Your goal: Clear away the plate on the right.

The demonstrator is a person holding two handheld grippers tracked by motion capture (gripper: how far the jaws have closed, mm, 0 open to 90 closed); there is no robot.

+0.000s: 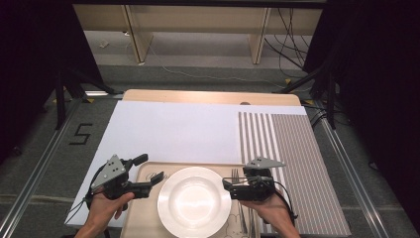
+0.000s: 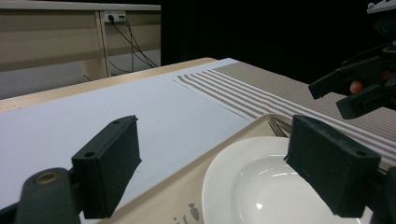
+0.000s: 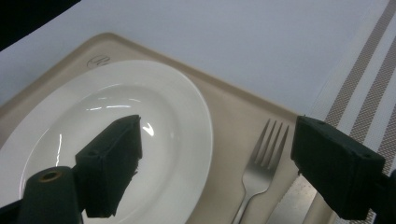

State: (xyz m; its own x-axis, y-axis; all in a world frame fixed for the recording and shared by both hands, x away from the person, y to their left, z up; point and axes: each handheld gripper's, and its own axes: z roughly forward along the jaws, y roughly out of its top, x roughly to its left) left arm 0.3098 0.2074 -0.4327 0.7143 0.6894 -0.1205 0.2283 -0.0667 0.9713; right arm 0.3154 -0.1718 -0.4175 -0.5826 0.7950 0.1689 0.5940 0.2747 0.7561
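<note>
plate (image 1: 194, 201) on tray (image 1: 143, 173) | fork (image 3: 261, 163) right of plate, on tray | striped mat (image 1: 297, 158) right of tray

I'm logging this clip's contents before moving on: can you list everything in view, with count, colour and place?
plate: 1, white, empty, on the tray between the two grippers
fork: 1, silver, on the tray just right of the plate
knife: 1, silver, beside the fork, partly hidden by a jaw
tray: 1, beige, at the near edge of the table
sheet: 1, white, covering the table's left and middle
placemat: 1, brown and white striped, on the right
table: 1, light wood, edge showing at the far side
left gripper: 1, black, jaws open, left of the plate
right gripper: 1, black, jaws open, over the fork
hands: 2, at the bottom edge, each holding a gripper
</note>
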